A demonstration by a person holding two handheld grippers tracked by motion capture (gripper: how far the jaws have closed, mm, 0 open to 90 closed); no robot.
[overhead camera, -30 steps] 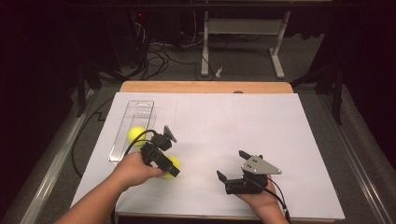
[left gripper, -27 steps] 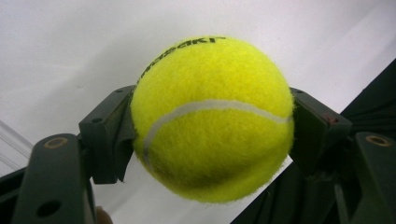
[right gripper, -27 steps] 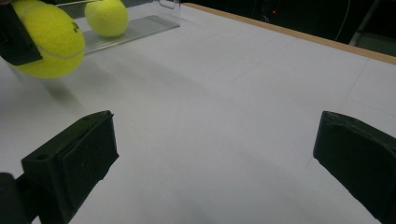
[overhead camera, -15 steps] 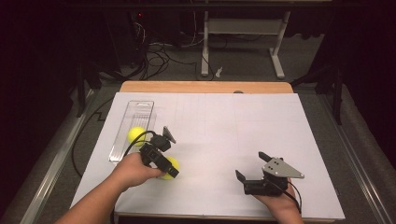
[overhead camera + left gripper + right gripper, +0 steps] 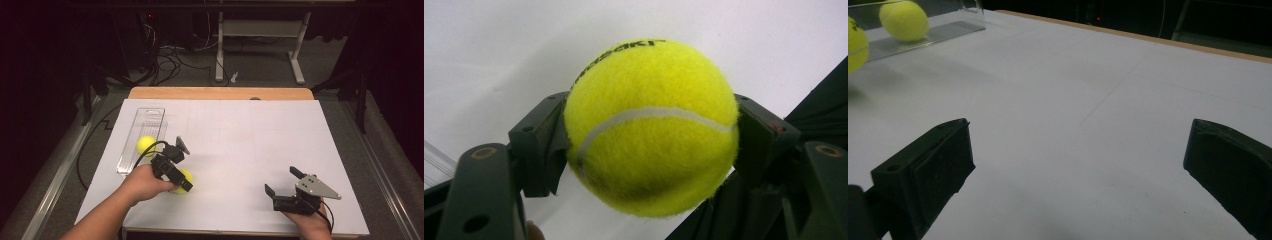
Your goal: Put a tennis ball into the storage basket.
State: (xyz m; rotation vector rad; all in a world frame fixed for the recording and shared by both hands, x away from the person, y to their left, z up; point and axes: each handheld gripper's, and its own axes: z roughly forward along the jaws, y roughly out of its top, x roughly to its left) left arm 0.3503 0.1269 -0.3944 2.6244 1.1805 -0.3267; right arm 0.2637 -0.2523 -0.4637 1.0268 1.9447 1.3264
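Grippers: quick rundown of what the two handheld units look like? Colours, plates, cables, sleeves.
Both are black, blocky two-jaw units. The left gripper trails a black cable that loops back past the hand. The right gripper carries a grey three-cornered plate with small holes on top, and a black cable runs by the wrist. Up close the jaws are matte black with round screw holes. Forearms are bare, no sleeves.
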